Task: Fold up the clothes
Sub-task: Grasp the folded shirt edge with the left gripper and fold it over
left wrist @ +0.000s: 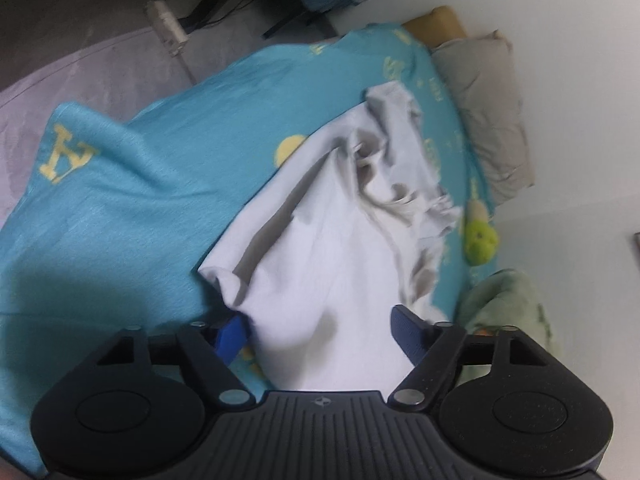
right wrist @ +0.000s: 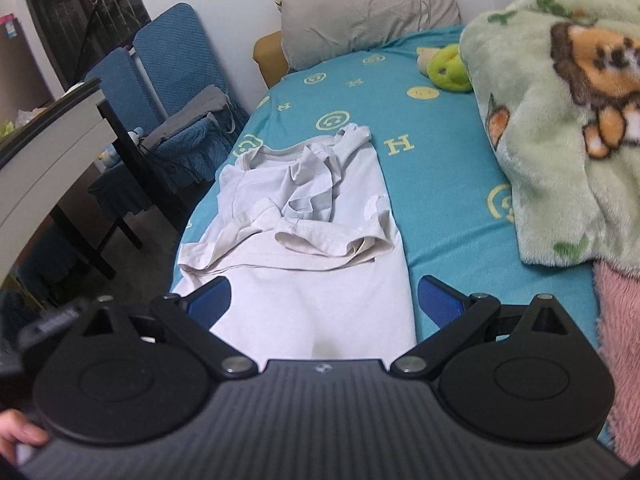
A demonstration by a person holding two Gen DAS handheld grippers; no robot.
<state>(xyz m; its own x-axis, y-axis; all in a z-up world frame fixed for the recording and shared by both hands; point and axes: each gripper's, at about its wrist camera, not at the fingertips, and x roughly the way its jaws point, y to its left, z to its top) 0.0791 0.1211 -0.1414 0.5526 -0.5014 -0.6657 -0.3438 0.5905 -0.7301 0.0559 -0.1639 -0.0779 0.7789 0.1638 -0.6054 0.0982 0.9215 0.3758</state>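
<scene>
A white T-shirt [right wrist: 304, 240] lies on the teal bed sheet [right wrist: 440, 184], its sleeves and upper part crumpled over the chest, its smooth lower half toward me. My right gripper [right wrist: 324, 300] stands open just above the hem, blue pads on either side of the cloth and apart from it. In the left wrist view the same shirt [left wrist: 328, 240] runs away from my left gripper [left wrist: 320, 332]. The lower cloth bulges between its blue fingers [left wrist: 232, 336], which stand apart. I see no pinch on the fabric.
A grey pillow [right wrist: 368, 20] and a green plush toy [right wrist: 448, 68] lie at the bed's head. A green fleece blanket [right wrist: 560, 120] and a pink one [right wrist: 620, 340] are piled on the right. Blue chairs [right wrist: 172, 64] and a dark-legged table [right wrist: 48, 152] stand left of the bed.
</scene>
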